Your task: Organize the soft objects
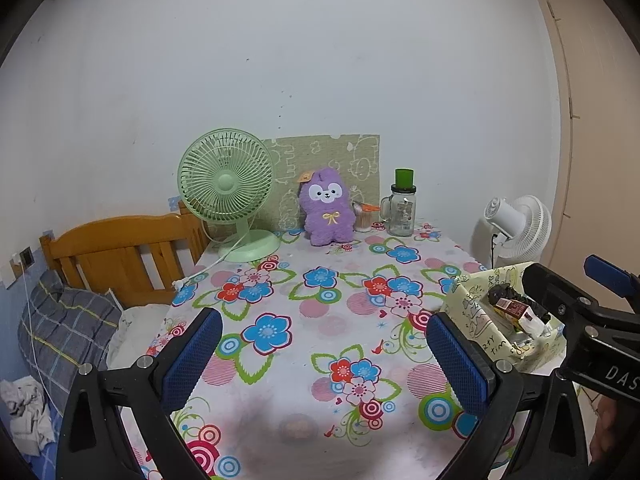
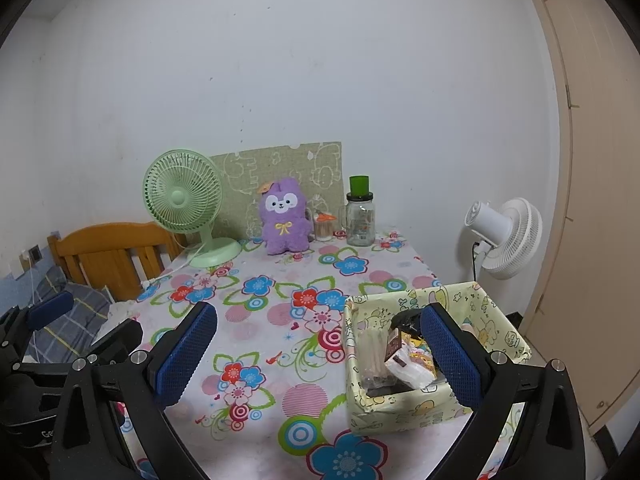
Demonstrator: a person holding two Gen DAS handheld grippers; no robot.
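A purple plush toy [image 1: 329,209] sits upright at the back of the flowered table, between the green fan and the glass jar; it also shows in the right wrist view [image 2: 283,217]. A pale yellow patterned fabric box [image 2: 436,360] with small packets inside stands at the table's right front; it shows in the left wrist view [image 1: 492,316] too. My left gripper [image 1: 320,360] is open and empty above the table's front. My right gripper [image 2: 316,354] is open and empty, its right finger over the box.
A green desk fan [image 1: 230,196] and its cord stand at the back left. A glass jar with a green lid [image 1: 402,210] and a small cup [image 1: 363,218] stand back right. A wooden bed headboard [image 1: 120,252] lies left, a white fan [image 1: 516,228] right.
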